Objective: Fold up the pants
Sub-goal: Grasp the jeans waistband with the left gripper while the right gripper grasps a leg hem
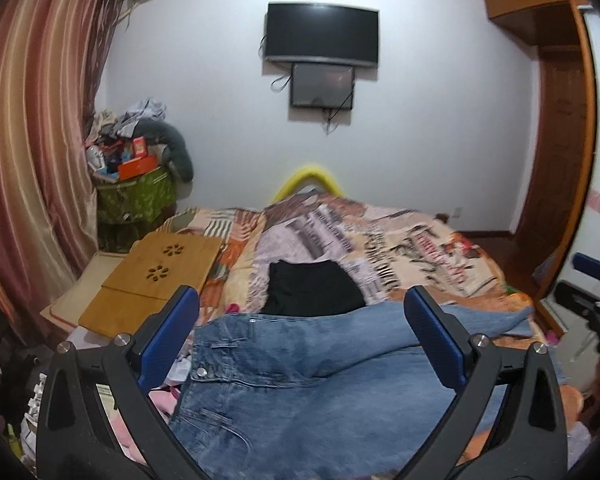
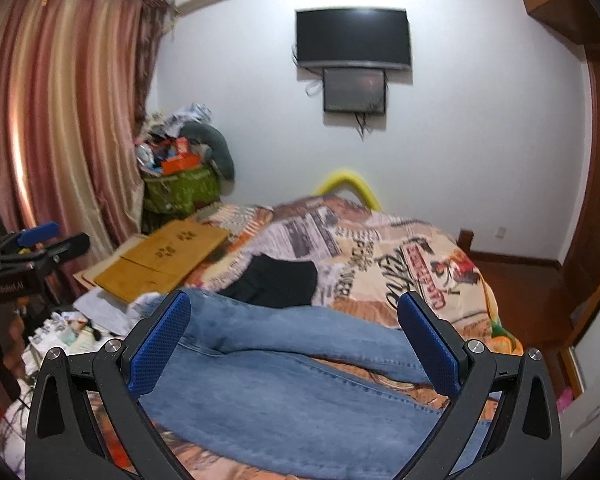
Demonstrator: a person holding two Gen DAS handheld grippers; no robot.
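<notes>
Left black two-finger gripper with blue ribbed pads (image 1: 300, 332) held above the waist end of the pants, fingers spread wide, nothing between them, pointing across the bed toward the far wall. Right black two-finger gripper with blue ribbed pads (image 2: 294, 336) likewise spread wide and empty, poised over the leg section. Each gripper visible at the edge of the other's view: the right one at the far right of the left wrist view (image 1: 592, 280), the left one at the far left of the right wrist view (image 2: 36, 248).

Light blue denim pants (image 1: 300, 392) lying flat on the bed, waistband with metal button and belt loops toward the left, legs running off to the right; in the right wrist view (image 2: 300, 380) two legs seen, one lying partly over the other, slightly wrinkled. Just beyond them, a folded black garment (image 1: 312, 288) resting on the cover, touching or nearly touching the denim edge.

Bed with a patterned, printed cover in orange, cream and grey (image 1: 400, 248); a flat bamboo lap board with flower-shaped cutouts (image 1: 160, 276) on its left side. Yellow curved bar (image 1: 308, 176) at the far end. Behind, a white wall with a black wall-mounted television (image 1: 322, 34), striped pink-and-cream curtains (image 1: 36, 120) at left, a cluttered green bin heaped with boxes and clothes (image 1: 136, 176), a wooden wardrobe (image 1: 560, 140) at right.
</notes>
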